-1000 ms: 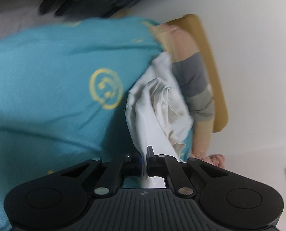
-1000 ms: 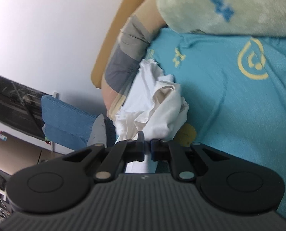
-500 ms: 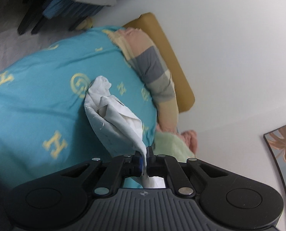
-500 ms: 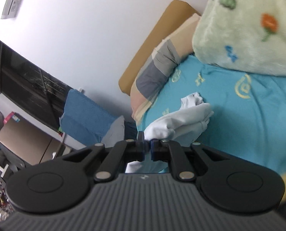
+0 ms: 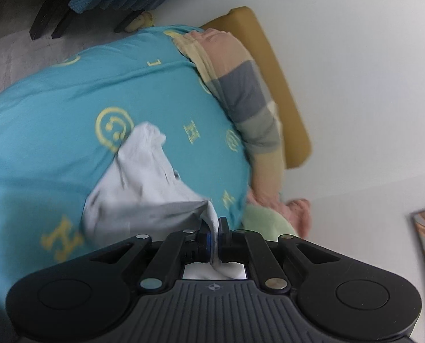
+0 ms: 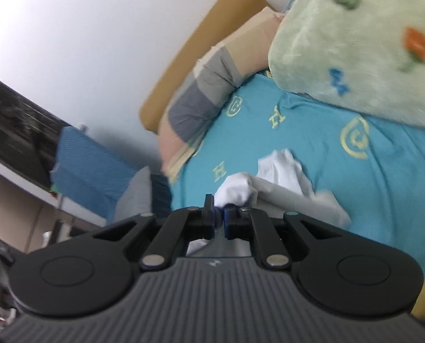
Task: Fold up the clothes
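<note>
Garment point(image 5: 144, 180) white, plain, looks greyish in shade. Sheet point(image 5: 55, 120) turquoise w/ yellow print: smiley faces, H letters, round logos. Pillow point(image 5: 249, 100) in wide bands: pink, dark grey, lighter grey-green, cream. Headboard point(image 5: 286, 91) mustard yellow. Blanket point(image 6: 355, 43) pale green, fluffy, w/ small orange, blue & dark green motifs. Wall point(image 5: 341, 43) white. Chair point(image 6: 84, 168) blue, ribbed texture. Grippers point(image 5: 214, 234) point(image 6: 219, 219) black, blue pads at tips.
</note>
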{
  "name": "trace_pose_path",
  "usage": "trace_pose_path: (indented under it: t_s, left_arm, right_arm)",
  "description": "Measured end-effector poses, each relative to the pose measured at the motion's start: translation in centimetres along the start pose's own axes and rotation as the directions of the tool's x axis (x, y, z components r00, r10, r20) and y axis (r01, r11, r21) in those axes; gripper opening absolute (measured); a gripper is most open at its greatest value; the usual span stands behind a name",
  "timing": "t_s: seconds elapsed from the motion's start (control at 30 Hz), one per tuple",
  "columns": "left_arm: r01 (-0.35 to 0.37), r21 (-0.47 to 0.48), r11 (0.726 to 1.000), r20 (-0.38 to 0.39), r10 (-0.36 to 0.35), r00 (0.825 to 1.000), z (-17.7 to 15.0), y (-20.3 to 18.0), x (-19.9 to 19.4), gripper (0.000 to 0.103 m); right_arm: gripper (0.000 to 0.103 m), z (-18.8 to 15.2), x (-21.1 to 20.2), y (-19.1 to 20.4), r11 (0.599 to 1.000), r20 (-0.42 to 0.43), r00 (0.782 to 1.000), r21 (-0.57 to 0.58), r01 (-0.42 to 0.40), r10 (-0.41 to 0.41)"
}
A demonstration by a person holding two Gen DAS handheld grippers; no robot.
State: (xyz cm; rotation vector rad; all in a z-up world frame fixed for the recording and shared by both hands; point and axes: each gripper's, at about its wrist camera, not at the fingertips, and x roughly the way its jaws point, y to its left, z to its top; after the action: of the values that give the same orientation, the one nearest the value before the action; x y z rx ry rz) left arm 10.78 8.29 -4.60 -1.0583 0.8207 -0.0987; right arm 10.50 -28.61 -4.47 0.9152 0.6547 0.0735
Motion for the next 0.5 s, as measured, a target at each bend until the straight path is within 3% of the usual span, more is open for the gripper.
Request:
trace_pose_path:
  t_s: [0.13,0.33,0.5]
  left_arm:
    - [-0.078,0.030,0.996,0.025,0.077,0.997,3.0,0.4,5.2,0.005]
    - [-0.073,0.123,0.990,0.039,0.068,0.997,4.3,3.1,9.7,0.005]
    - [-0.065,0.252,0.966,0.058,0.052,0.997,4.4,2.1,11.0,0.004]
  right_arm:
    - [0.009,1.8,6.7,-0.2,0.999,-0.036,0.999,-0.021,0.040,-0.041]
    - [0.010,2.0,12.4,-4.1,1.000,-0.096,0.995,0.013,0.018,-0.017]
    - [0.011,2.8,14.2,-5.5,0.996,-0.138,0.990,0.085,0.015,-0.003]
